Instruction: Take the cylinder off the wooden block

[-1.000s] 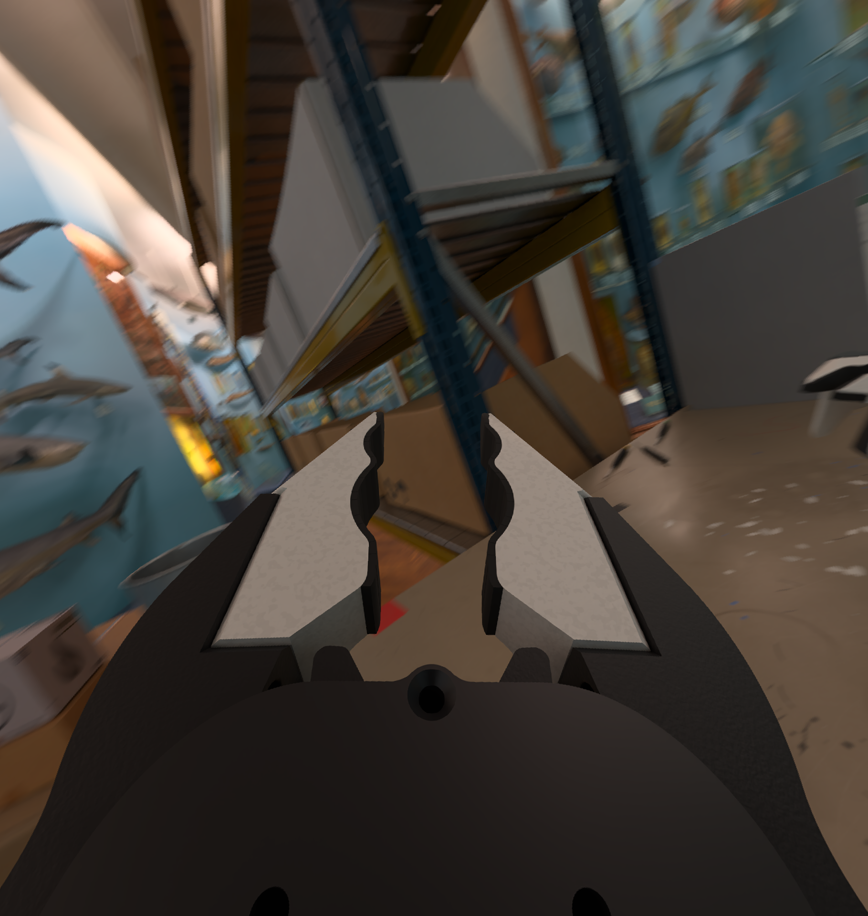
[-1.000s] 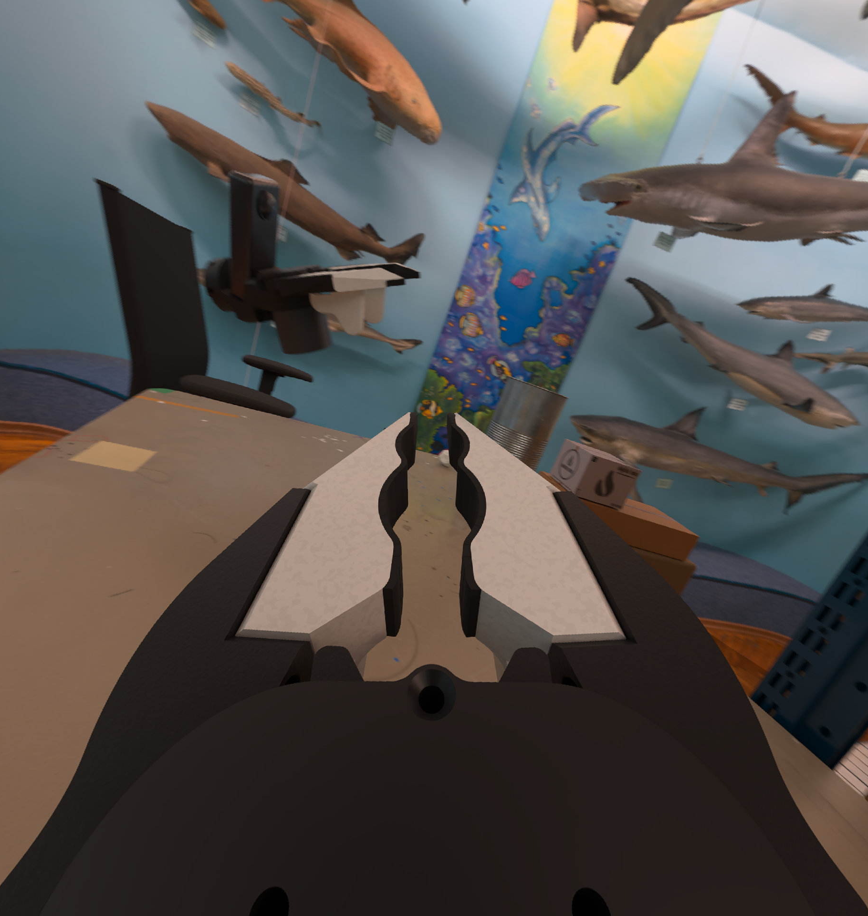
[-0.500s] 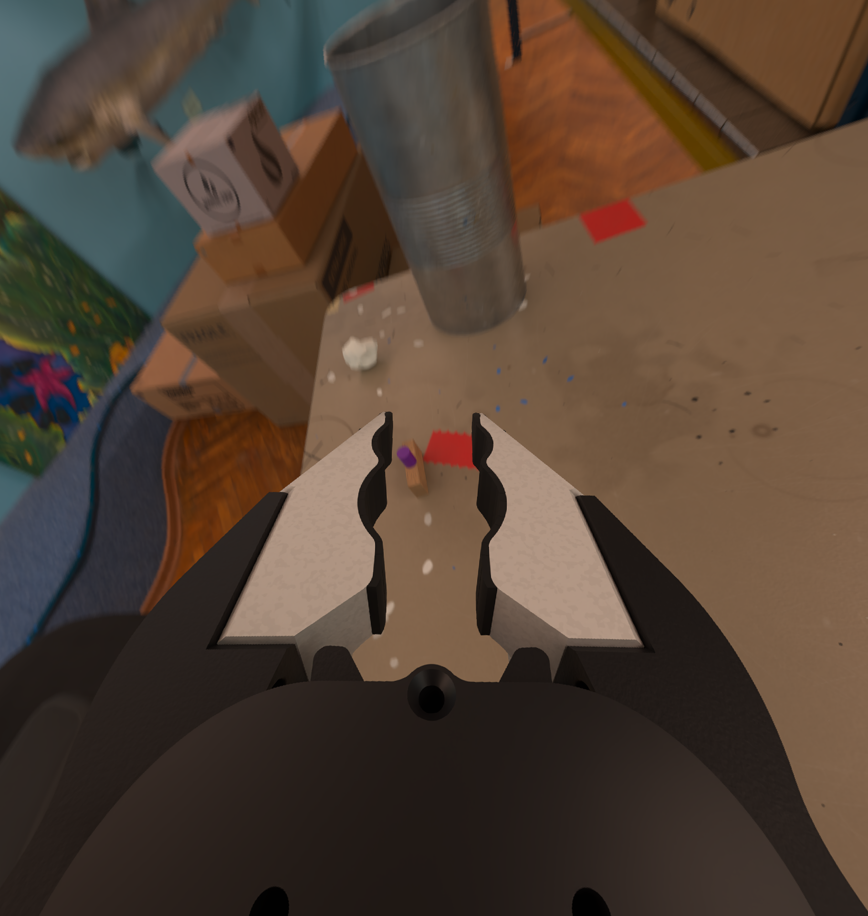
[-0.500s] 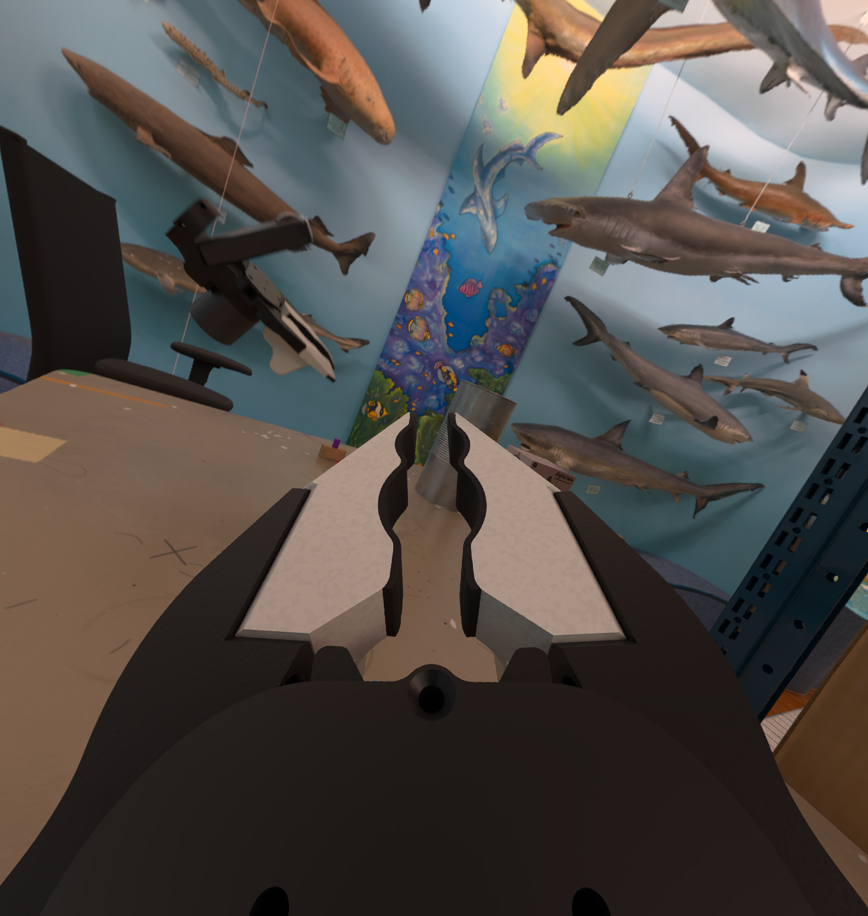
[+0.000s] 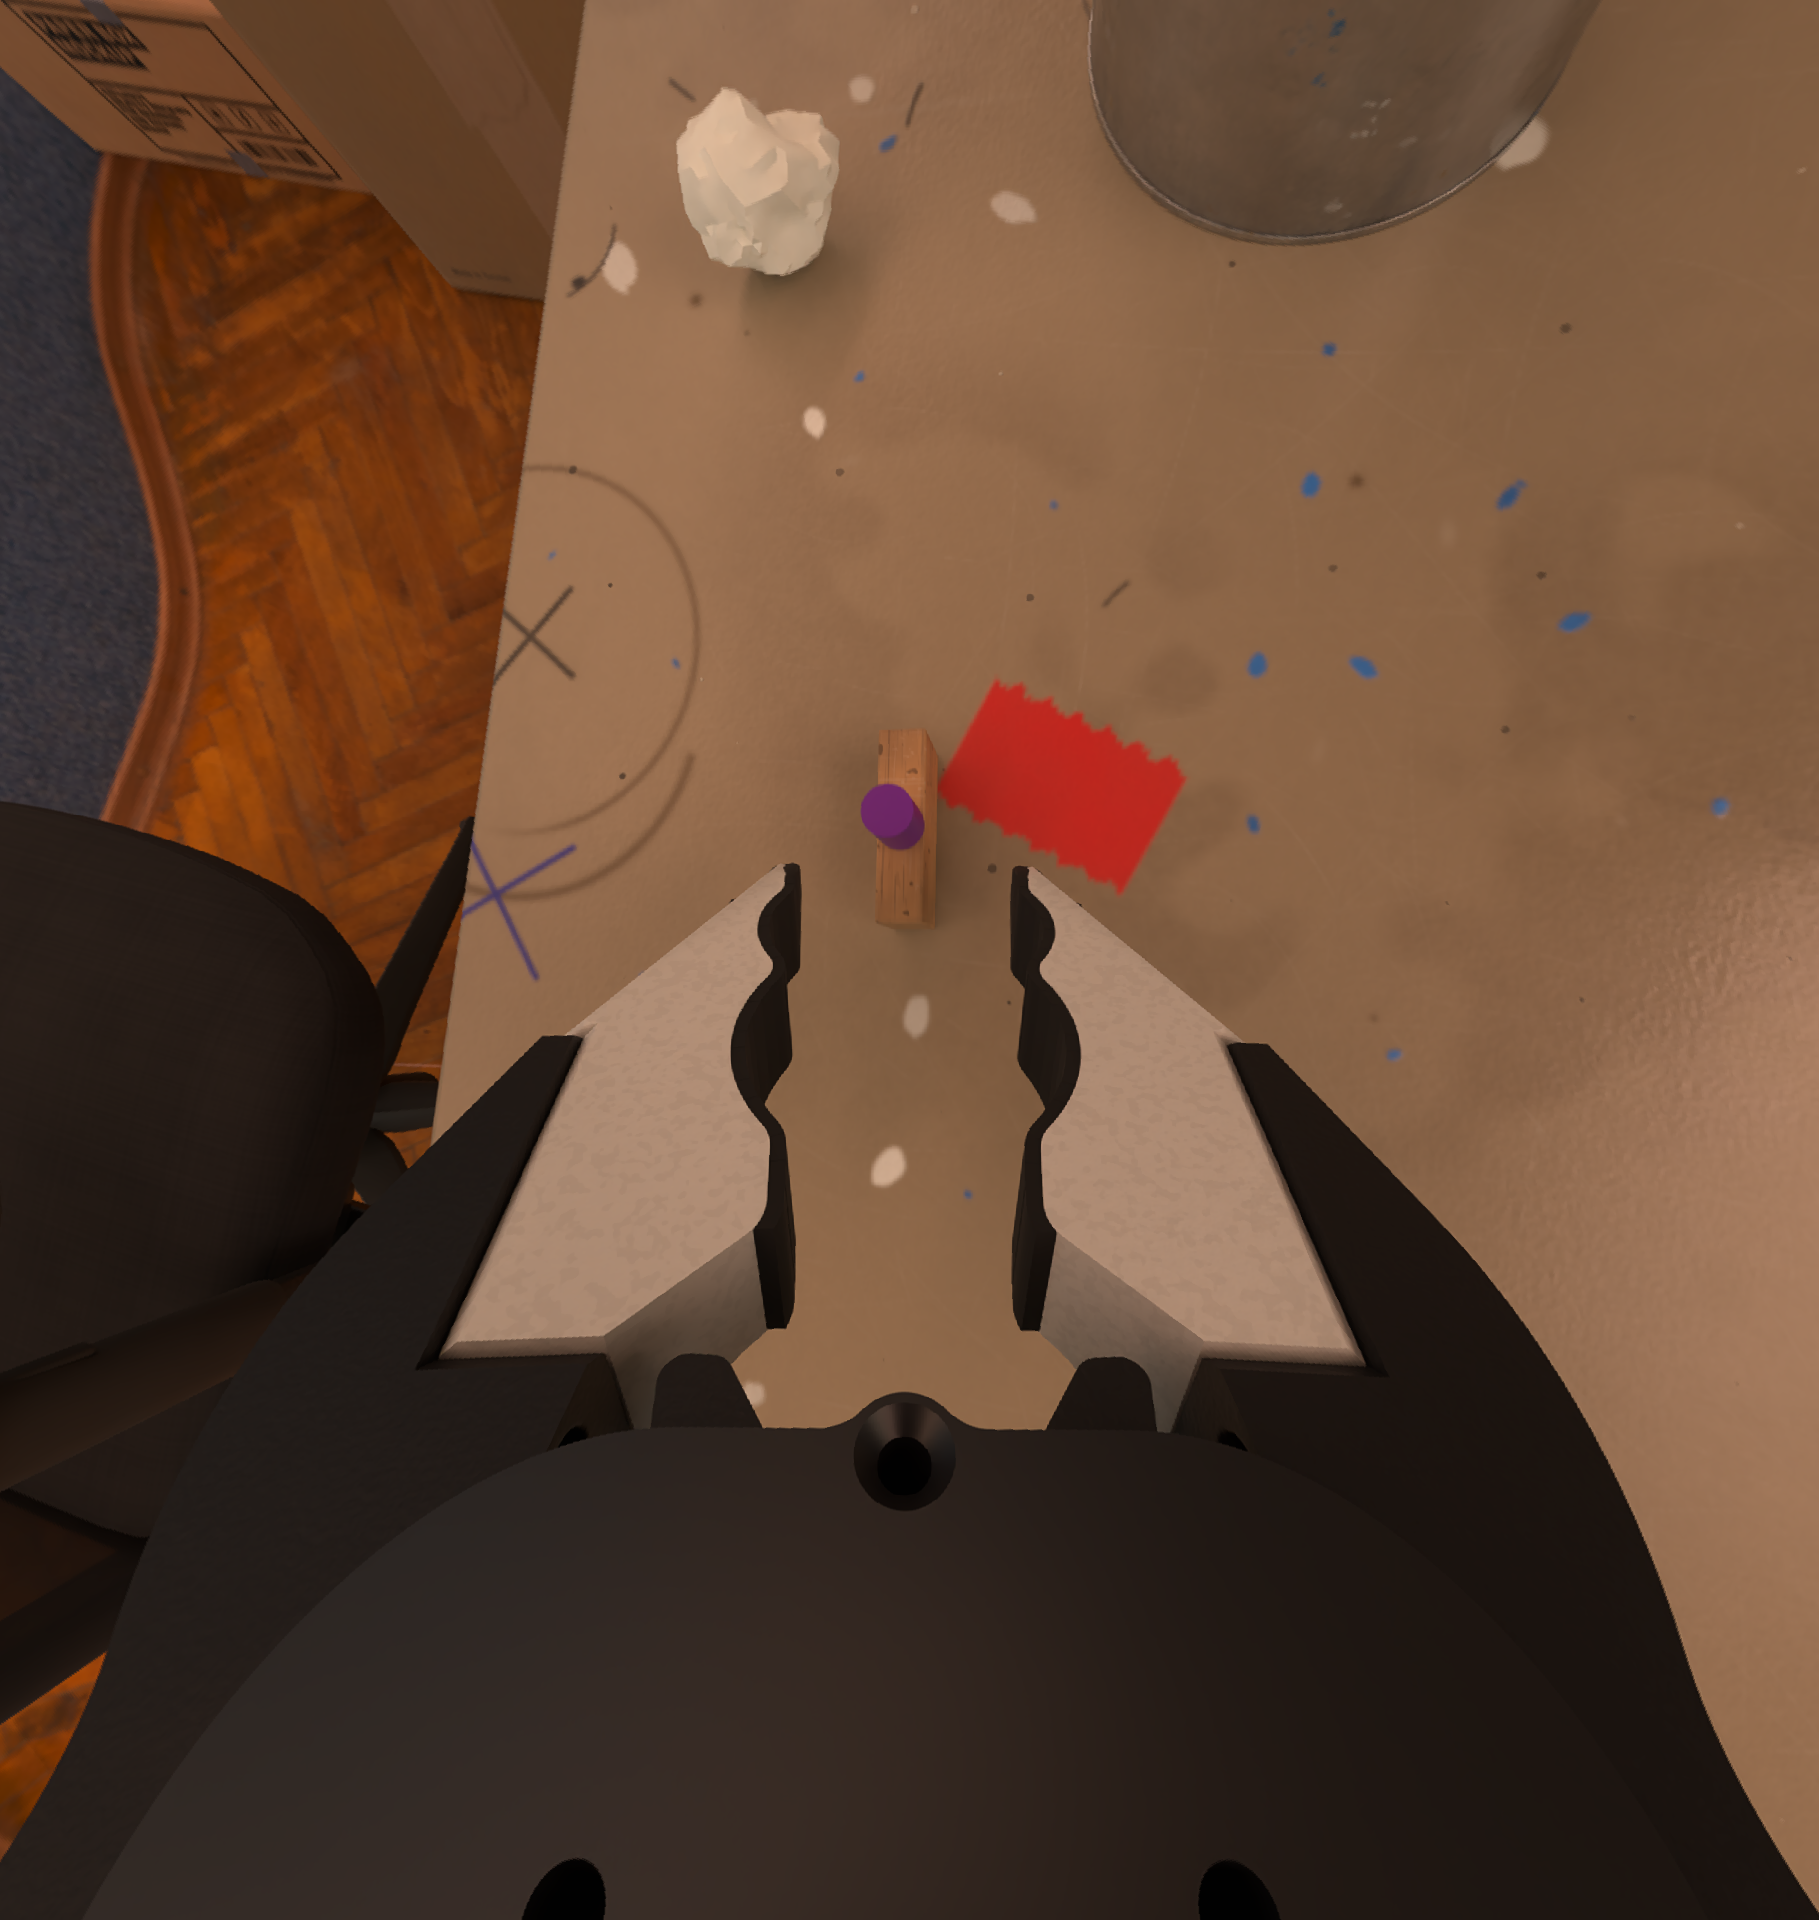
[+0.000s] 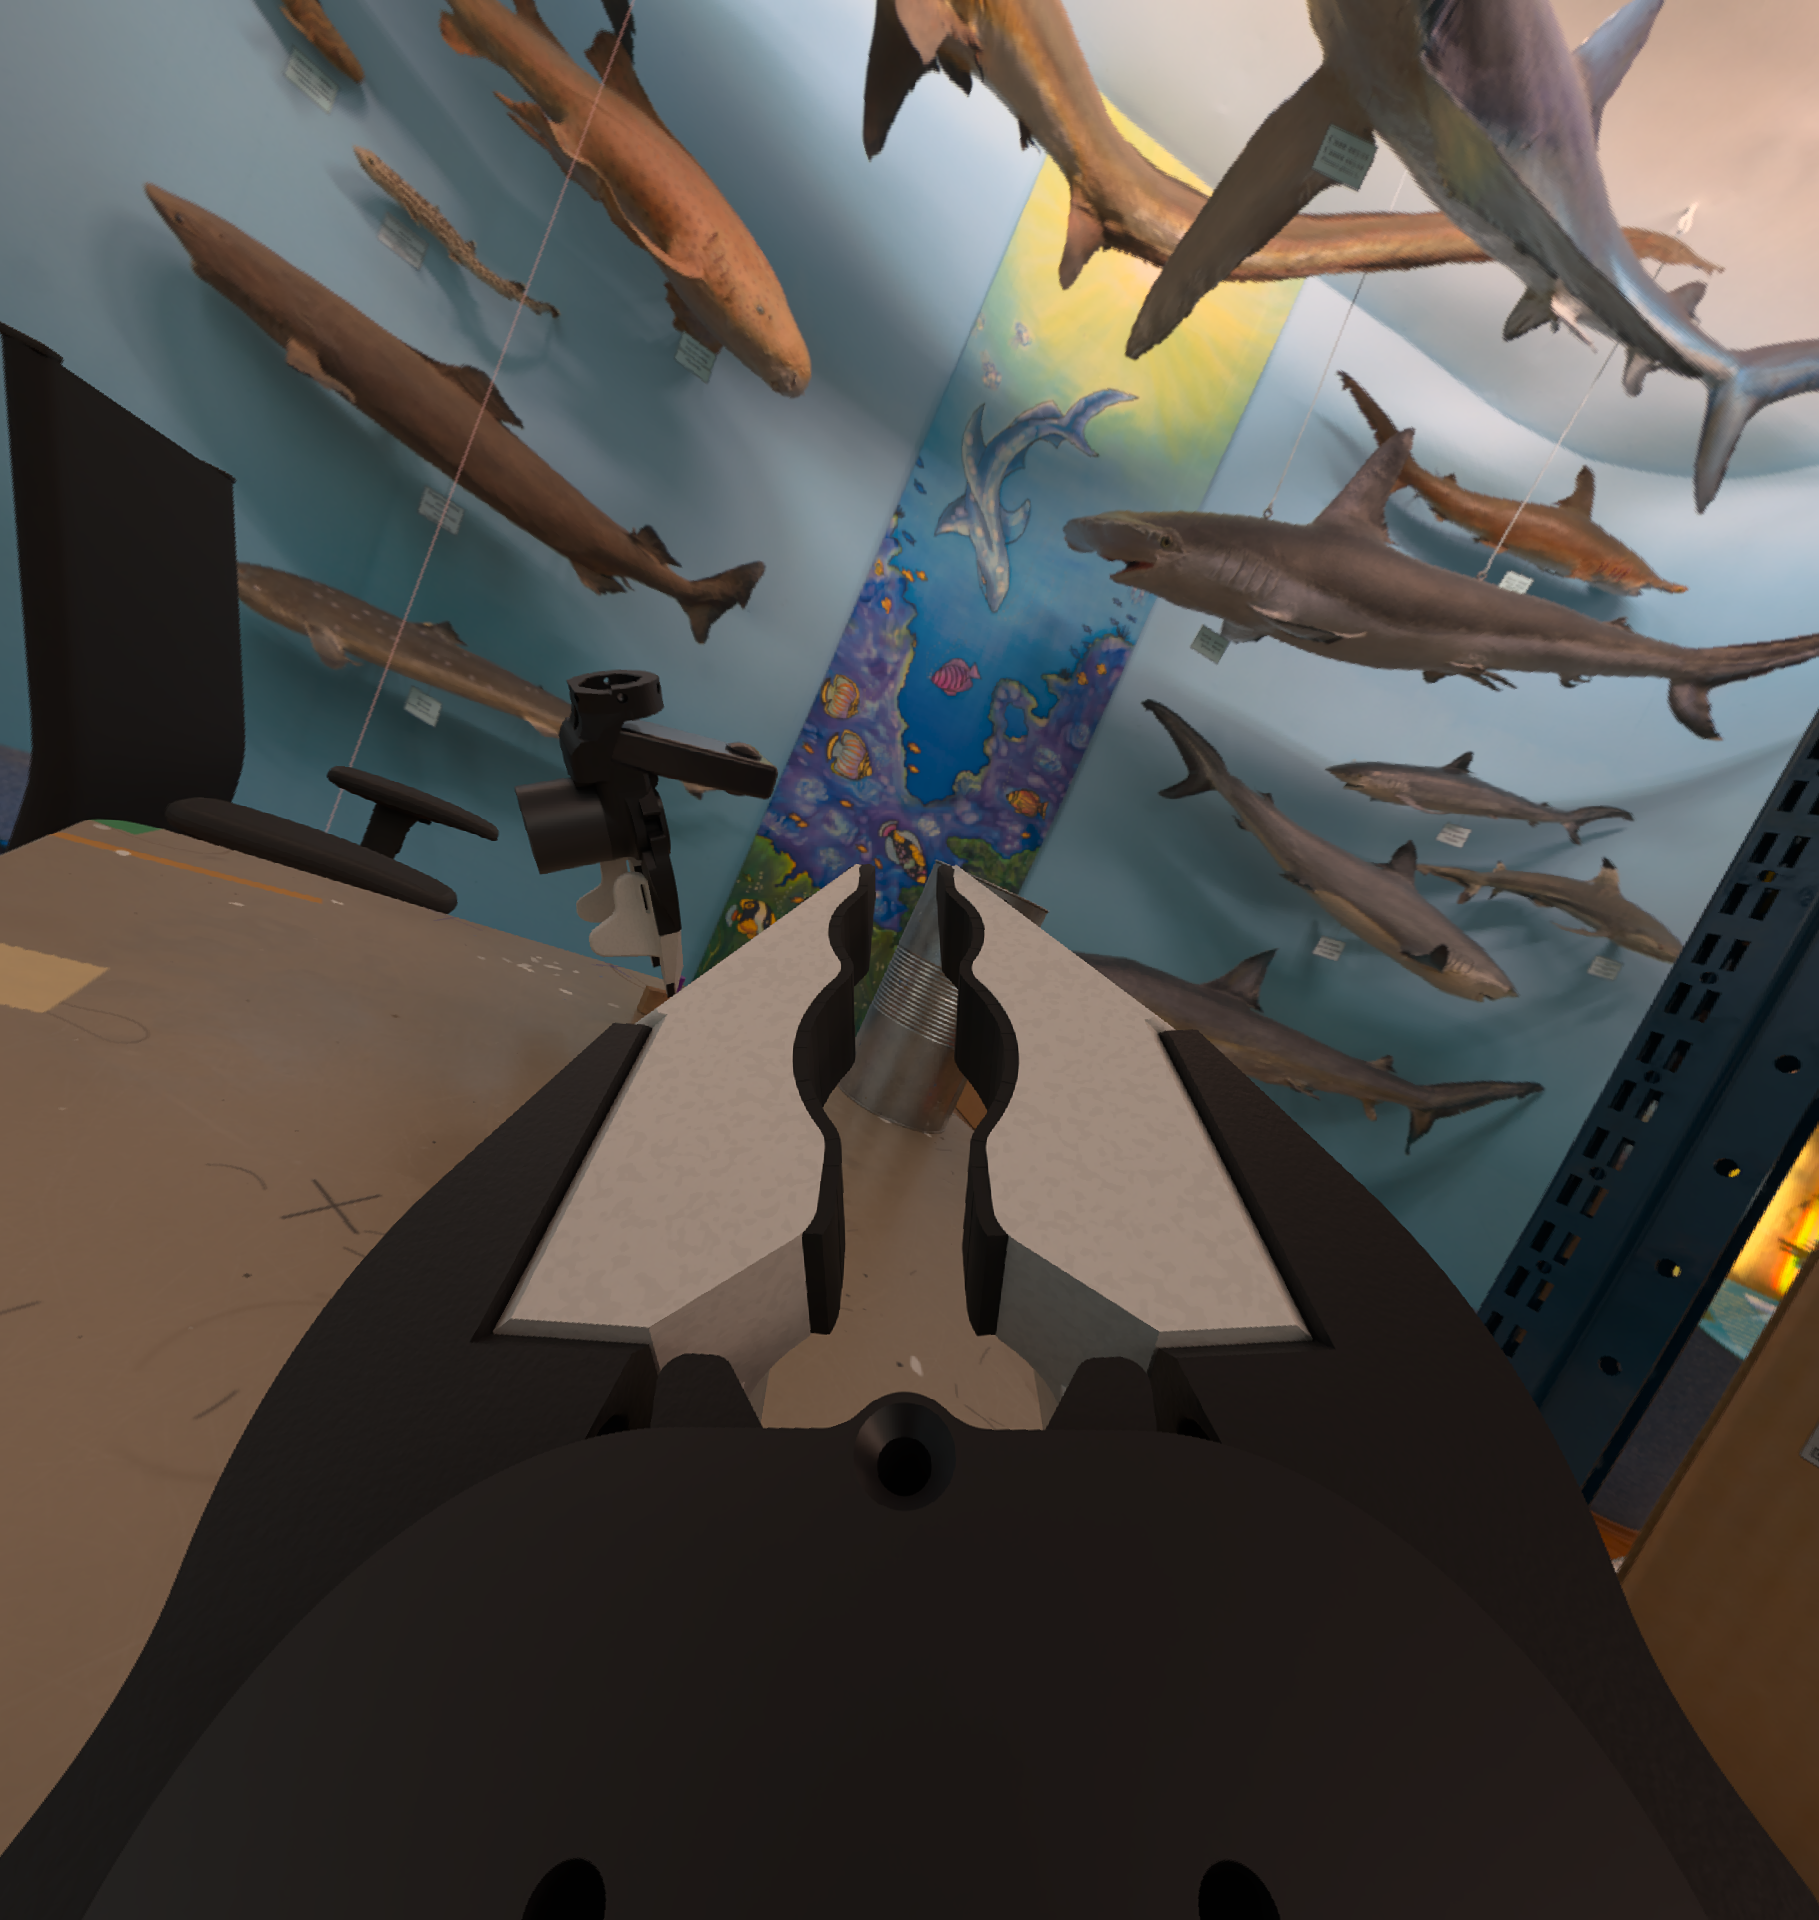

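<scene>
In the left wrist view a small purple cylinder (image 5: 892,816) stands upright on a narrow wooden block (image 5: 907,883) that lies on the brown table (image 5: 1404,1039). My left gripper (image 5: 905,883) is open and empty. It points down at the table, its fingertips just short of the block's near end, one on each side. My right gripper (image 6: 902,883) is open with a narrow gap and empty, low over the table and far from the block. In the right wrist view the left gripper (image 6: 656,951) hangs fingers-down at the table's far edge.
A red patch (image 5: 1061,784) lies flat right of the block. A crumpled paper ball (image 5: 757,192) and a metal can (image 5: 1320,104) stand beyond it; the can (image 6: 910,1039) shows between the right fingers. A black chair (image 5: 105,1091) and the table's left edge are close by. A blue rack (image 6: 1715,1039) and a cardboard box (image 6: 1767,1507) stand on the right.
My left gripper swung from facing the shelves to pointing down at the table, then moved closer over the block. My right gripper turned slightly right, and its gap has not changed.
</scene>
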